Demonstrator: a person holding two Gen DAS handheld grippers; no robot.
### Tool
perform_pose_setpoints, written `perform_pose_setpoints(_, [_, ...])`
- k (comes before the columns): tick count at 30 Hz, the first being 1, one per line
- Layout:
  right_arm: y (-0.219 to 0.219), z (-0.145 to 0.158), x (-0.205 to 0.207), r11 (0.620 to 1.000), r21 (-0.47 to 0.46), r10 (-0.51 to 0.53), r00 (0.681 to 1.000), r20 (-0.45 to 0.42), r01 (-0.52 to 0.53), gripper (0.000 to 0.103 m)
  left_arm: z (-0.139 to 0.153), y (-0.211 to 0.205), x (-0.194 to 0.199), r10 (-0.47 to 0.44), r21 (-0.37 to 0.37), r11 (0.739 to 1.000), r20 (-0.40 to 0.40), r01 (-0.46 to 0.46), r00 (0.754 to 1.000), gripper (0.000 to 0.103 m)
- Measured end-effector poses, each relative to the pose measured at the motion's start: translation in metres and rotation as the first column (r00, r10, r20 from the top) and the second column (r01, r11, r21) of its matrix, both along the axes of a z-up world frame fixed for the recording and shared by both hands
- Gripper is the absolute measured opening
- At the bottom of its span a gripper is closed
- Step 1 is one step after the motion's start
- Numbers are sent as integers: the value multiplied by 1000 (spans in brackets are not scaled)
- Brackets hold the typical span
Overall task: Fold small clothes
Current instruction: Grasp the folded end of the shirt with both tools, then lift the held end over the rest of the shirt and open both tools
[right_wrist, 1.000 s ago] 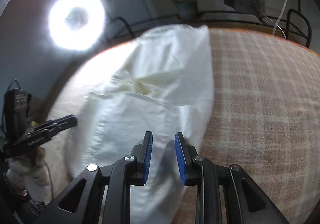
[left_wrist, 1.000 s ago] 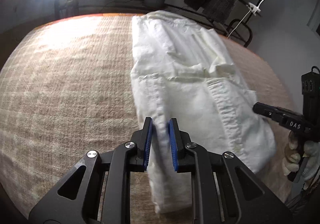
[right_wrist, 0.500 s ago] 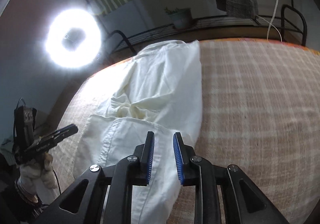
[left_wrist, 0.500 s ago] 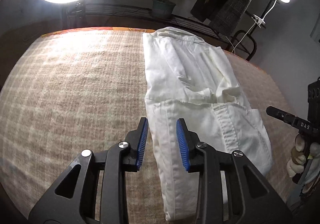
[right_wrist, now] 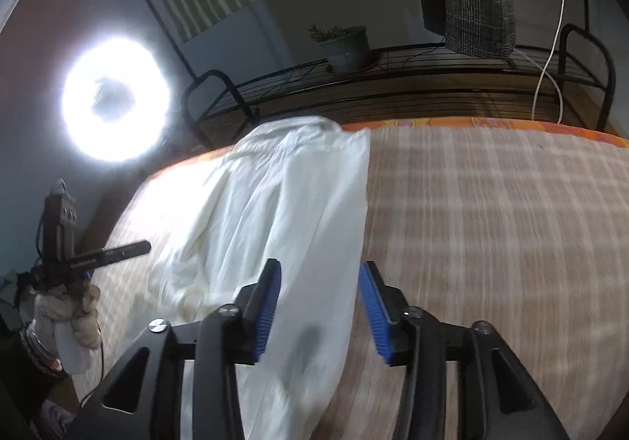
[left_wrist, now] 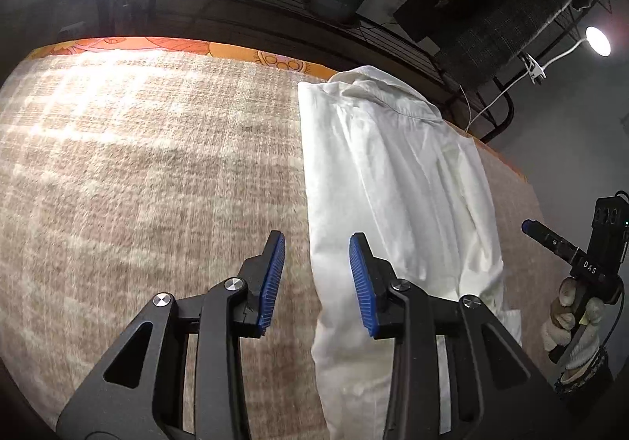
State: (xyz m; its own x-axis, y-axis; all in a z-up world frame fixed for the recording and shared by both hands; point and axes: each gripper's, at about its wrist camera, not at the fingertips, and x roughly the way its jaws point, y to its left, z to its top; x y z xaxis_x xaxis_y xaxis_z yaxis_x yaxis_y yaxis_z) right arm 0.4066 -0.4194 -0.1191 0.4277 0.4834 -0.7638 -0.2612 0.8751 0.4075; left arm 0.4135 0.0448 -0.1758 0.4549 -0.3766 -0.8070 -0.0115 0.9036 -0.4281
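The white shirt (left_wrist: pixel 393 180) is seen as thin, matt woven cloth, softly creased, laid on a coarse, rough-woven beige plaid blanket (left_wrist: pixel 149 173). The left gripper (left_wrist: pixel 317 283) and right gripper (right_wrist: pixel 320 306) are formed of matt black plastic with silvery metal screws, and their fingers (left_wrist: pixel 271 279) are faced with ribbed blue rubbery pads.

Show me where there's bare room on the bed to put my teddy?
Bare plaid blanket spreads left of the white shirt, out to the orange edge. More lies to the shirt's right. The shirt's strip is crowded, with the left gripper and right gripper over it.
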Motion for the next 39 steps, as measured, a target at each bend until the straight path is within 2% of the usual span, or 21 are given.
perform_pose_setpoints(4, [-6,-23,52,995,92,-17,998,-61,22,56,-17,3,36,22,-50,998,-30,-24,999,37])
perform_pose_setpoints(7, [-7,-42,85,992,114,-50,995,-82,59,57,-18,2,60,25,-64,998,-8,-25,1000,38])
perform_pose_setpoints(10, [-8,-55,108,986,154,-57,994,-91,71,54,-19,-1,78,24,-68,997,-1,-24,1000,38])
perform_pose_setpoints(11, [-7,-58,113,984,169,-48,995,-88,62,48,-19,-1,82,25,-64,998,7,-25,1000,38])
perform_pose_setpoints(12, [-5,-60,118,983,177,-34,996,-87,49,27,-19,-2,85,26,-62,998,12,-26,1000,38])
perform_pose_setpoints(13, [-2,-62,121,983,181,-18,996,-89,34,17,-19,-2,86,25,-63,998,18,-24,1000,38])
perform_pose_setpoints(14, [0,-63,124,985,169,-9,996,-90,24,0,-19,-3,88,23,-64,998,25,-22,999,38])
perform_pose_setpoints(17, [0,-62,130,998,59,-17,998,-52,20,0,-20,-4,92,31,-61,998,50,-28,998,38])
perform_pose_setpoints(19, [-5,-71,137,998,62,-28,996,-88,34,0,-21,-5,97,34,-59,998,56,-31,998,38])
perform_pose_setpoints(22, [-3,-70,136,998,58,-4,998,-61,7,0,-21,-11,107,23,-53,998,52,-20,998,38])
perform_pose_setpoints(23, [-3,-69,136,998,65,2,998,-59,2,4,-21,-13,110,22,-58,998,50,-19,999,38])
perform_pose_setpoints(25, [-6,-69,137,996,83,-2,996,-84,9,28,-21,-17,114,21,-51,999,56,-18,998,38])
perform_pose_setpoints(26, [-8,-69,139,994,111,-1,996,-86,11,36,-21,-20,116,14,-46,999,59,-12,998,38])
perform_pose_setpoints(27, [-8,-68,139,993,121,-2,996,-86,12,36,-22,-23,118,6,-32,999,63,-4,998,31])
perform_pose_setpoints(28, [-6,-68,139,994,108,-2,997,-82,11,36,-22,-27,119,3,-11,1000,66,-2,998,23])
perform_pose_setpoints(29, [-3,-68,140,996,93,-1,997,-77,8,31,-24,-30,120,3,26,1000,62,-4,998,4])
perform_pose_setpoints(32, [7,-70,141,996,89,33,997,-76,-26,1,-25,-29,121,13,2,1000,61,-13,998,3])
perform_pose_setpoints(35, [11,-65,135,998,60,40,998,-47,-37,0,-20,-27,118,14,1,1000,71,-14,997,1])
perform_pose_setpoints(39, [4,-47,131,997,79,21,1000,-5,-20,0,1,-27,109,1,7,1000,116,-2,993,1])
